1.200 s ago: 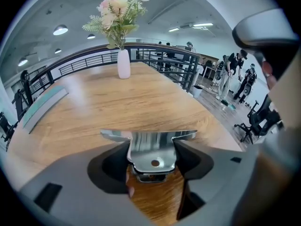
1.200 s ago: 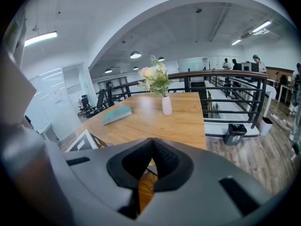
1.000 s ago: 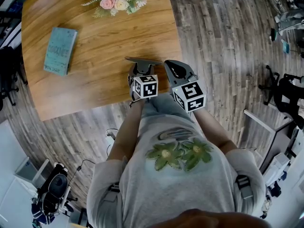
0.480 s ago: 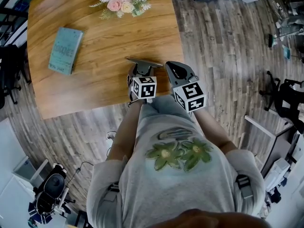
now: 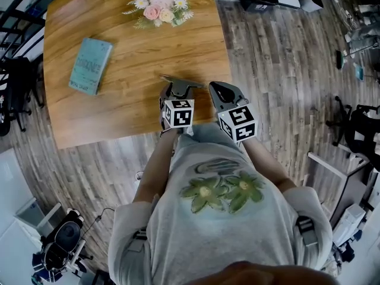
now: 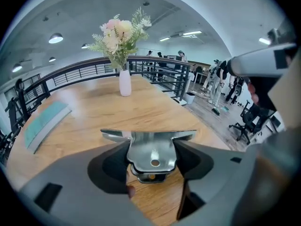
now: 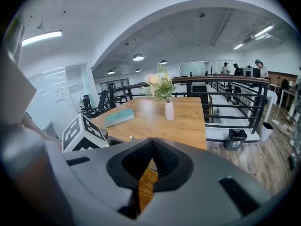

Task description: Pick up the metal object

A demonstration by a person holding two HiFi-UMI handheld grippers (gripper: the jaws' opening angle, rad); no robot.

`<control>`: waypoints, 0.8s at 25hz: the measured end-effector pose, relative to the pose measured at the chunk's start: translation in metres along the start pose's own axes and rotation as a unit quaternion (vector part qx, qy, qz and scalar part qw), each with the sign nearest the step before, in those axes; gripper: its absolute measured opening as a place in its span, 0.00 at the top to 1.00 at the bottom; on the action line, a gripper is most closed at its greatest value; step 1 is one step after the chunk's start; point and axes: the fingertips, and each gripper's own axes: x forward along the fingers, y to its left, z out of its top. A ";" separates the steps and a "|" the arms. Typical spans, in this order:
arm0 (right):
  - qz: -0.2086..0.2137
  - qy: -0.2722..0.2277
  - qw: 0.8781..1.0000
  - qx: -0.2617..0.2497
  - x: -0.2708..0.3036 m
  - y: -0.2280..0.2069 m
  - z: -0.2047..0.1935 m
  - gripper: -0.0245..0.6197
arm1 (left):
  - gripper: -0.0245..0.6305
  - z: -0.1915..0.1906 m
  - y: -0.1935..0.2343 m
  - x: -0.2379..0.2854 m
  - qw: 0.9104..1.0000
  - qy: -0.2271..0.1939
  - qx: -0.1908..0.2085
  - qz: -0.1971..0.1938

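A shiny metal bracket (image 6: pixel 149 150) with a flat top bar and a small hole sits between the jaws of my left gripper (image 6: pixel 150 161), which is shut on it and holds it above the wooden table (image 6: pixel 141 112). In the head view the metal bracket (image 5: pixel 180 81) sticks out ahead of the left gripper (image 5: pixel 178 89), over the table's near right corner. My right gripper (image 5: pixel 224 91) hovers just to the right of it, over the table's right edge. The right gripper (image 7: pixel 146 173) has its jaws closed together with nothing between them.
A teal book (image 5: pixel 90 65) lies on the table's left part. A white vase with flowers (image 5: pixel 158 3) stands at the far edge. Wooden floor (image 5: pixel 279 70) lies to the right, with office chairs (image 5: pixel 356 120) farther off. A black railing (image 6: pixel 155 72) runs beyond the table.
Both grippers keep their hold and pose. The table, book and flowers have shifted slightly down and right in the head view.
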 end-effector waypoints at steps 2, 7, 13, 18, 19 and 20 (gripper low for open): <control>0.000 -0.002 1.000 -0.002 -0.001 0.001 0.002 0.95 | 0.50 0.005 0.002 -0.006 1.000 -0.005 0.001 0.001; 0.001 -0.009 1.000 -0.009 -0.004 0.001 0.009 0.95 | 0.50 0.020 0.002 -0.023 1.000 -0.025 0.008 -0.002; 0.001 -0.025 1.000 -0.017 -0.007 0.003 0.020 0.95 | 0.50 0.042 0.007 -0.048 0.998 -0.061 0.008 0.002; 0.001 -0.035 0.999 -0.019 -0.011 0.003 0.025 0.95 | 0.50 0.058 0.009 -0.066 0.996 -0.085 -0.002 0.000; 0.001 -0.036 0.999 -0.019 -0.011 0.003 0.026 0.95 | 0.50 0.061 0.010 -0.070 0.996 -0.090 -0.005 0.001; 0.001 -0.038 0.999 -0.020 -0.012 0.003 0.027 0.95 | 0.50 0.064 0.010 -0.074 0.996 -0.094 -0.007 0.001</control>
